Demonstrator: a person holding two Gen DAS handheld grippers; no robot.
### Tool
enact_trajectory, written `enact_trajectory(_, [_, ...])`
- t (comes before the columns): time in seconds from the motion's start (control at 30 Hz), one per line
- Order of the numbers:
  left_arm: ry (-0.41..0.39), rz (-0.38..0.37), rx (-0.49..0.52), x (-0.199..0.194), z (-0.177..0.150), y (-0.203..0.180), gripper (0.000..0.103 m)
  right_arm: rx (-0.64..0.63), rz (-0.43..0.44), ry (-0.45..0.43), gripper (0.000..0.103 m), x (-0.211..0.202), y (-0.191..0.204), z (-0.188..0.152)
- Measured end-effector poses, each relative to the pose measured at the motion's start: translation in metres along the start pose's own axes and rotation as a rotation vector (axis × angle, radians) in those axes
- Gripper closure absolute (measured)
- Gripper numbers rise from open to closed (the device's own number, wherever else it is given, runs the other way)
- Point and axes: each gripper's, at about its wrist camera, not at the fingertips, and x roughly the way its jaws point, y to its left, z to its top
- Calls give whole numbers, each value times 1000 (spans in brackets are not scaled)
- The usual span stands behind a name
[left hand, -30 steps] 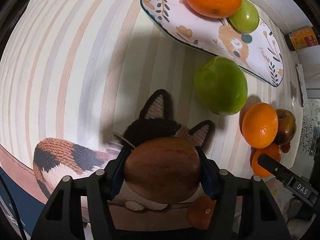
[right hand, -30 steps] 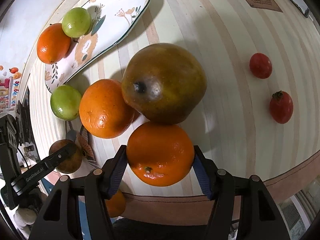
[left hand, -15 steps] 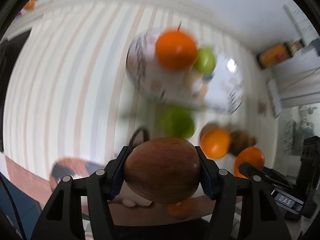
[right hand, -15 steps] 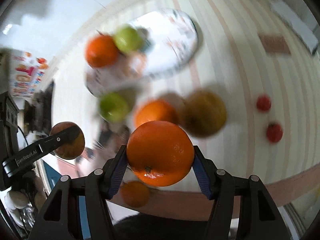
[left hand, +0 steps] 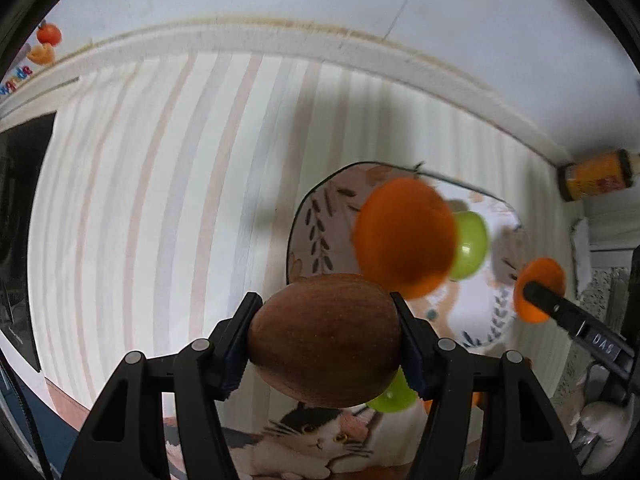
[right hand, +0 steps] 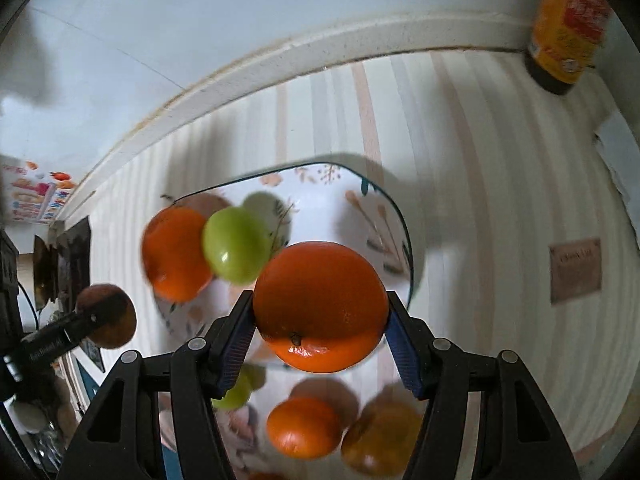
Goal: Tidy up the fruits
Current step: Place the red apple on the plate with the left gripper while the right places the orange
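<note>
My left gripper (left hand: 325, 340) is shut on a brown-red apple (left hand: 324, 364) and hangs above the near rim of the floral plate (left hand: 320, 236). An orange (left hand: 404, 232) and a small green fruit (left hand: 470, 246) lie on that plate. My right gripper (right hand: 320, 320) is shut on an orange (right hand: 320, 300) over the plate (right hand: 360, 216), beside the plate's orange (right hand: 174, 252) and green fruit (right hand: 236, 244). In the right wrist view the left gripper's apple (right hand: 106, 316) shows at the left. In the left wrist view the right gripper's orange (left hand: 540, 288) shows at the right.
Loose on the striped cloth nearer me lie an orange (right hand: 304, 426), a brownish fruit (right hand: 384, 440) and a green fruit (right hand: 236, 392). A knitted cat mat (left hand: 312, 440) lies below the left gripper. A yellow jar (right hand: 568, 24) stands by the wall.
Both grippers have lifted off the cloth with their fruit and moved toward the plate. The plate now sits just ahead of them, and the loose fruits have dropped to the bottom of the views.
</note>
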Motion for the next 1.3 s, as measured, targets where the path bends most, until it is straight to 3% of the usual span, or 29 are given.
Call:
enact_trajectory(0.2, [59, -13, -30, 27, 6, 3, 42, -24, -22, 51, 38, 38, 7, 21])
enact_trajectory(0.4, [60, -29, -60, 27, 3, 7, 41, -18, -7, 91, 36, 52, 11, 27])
enact_trajectory(0.47, [45, -30, -62, 24, 5, 9, 40, -17, 5, 73, 15, 45, 10, 25])
enact_trajectory(0.5, [36, -31, -60, 22, 4, 9, 37, -19, 0, 57, 9, 40, 12, 23])
enact_trajectory(0.63, [13, -5, -32, 14, 3, 5, 17, -32, -24, 22, 9, 20, 15, 16])
enact_trajectory(0.93, [-70, 73, 26, -9, -17, -9, 16, -73, -167, -55, 9, -27, 26, -20])
enact_trajectory(1.3, [-194, 161, 65, -46, -79, -17, 16, -98, -198, -135, 9, -69, 36, -92])
